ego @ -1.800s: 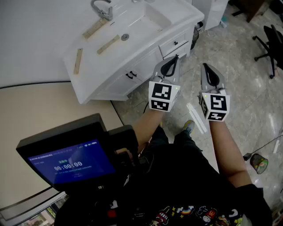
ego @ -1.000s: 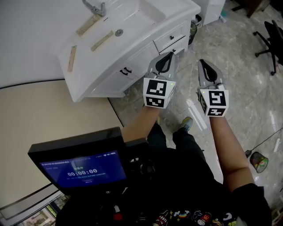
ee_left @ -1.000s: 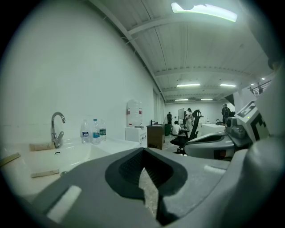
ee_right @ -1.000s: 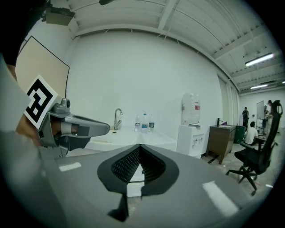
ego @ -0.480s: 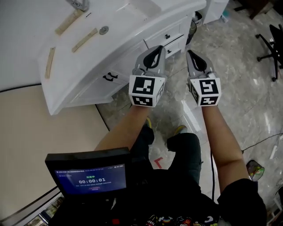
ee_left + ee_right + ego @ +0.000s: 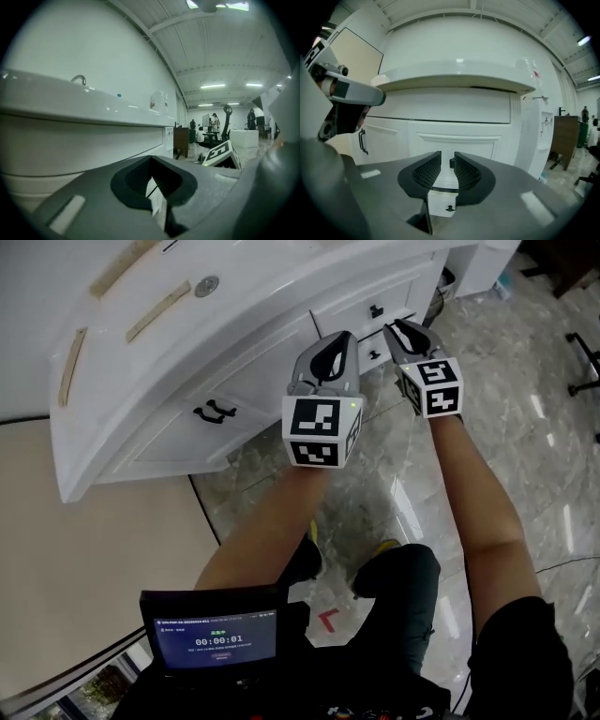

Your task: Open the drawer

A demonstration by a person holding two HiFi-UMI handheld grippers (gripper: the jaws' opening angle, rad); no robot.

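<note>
Farthest left in the head view, a white vanity (image 6: 141, 427) runs up and to the right, with two wooden strips (image 6: 155, 310) and a drain (image 6: 206, 284) on its top and a pair of black door handles (image 6: 214, 412) on its front. Below it, at the bottom edge, a small screen (image 6: 216, 638) glows blue. Next comes the left gripper (image 6: 339, 337), held in front of the cabinet face just right of those handles and touching nothing; in the left gripper view its jaws (image 6: 151, 180) meet along a thin line with nothing between them. Up and to the right is the drawer (image 6: 352, 320), closed flush with the vanity, with a dark knob (image 6: 376, 310) at its middle. The right gripper (image 6: 396, 329) points at that drawer front from just beside it. In the right gripper view the right gripper (image 6: 447, 159) has its jaws a narrow gap apart, and the knob (image 6: 451, 162) shows in line with that gap at the far end of the pads; whether the pads touch it I cannot tell. A second knob (image 6: 449, 209) shows lower down through the same gap.
</note>
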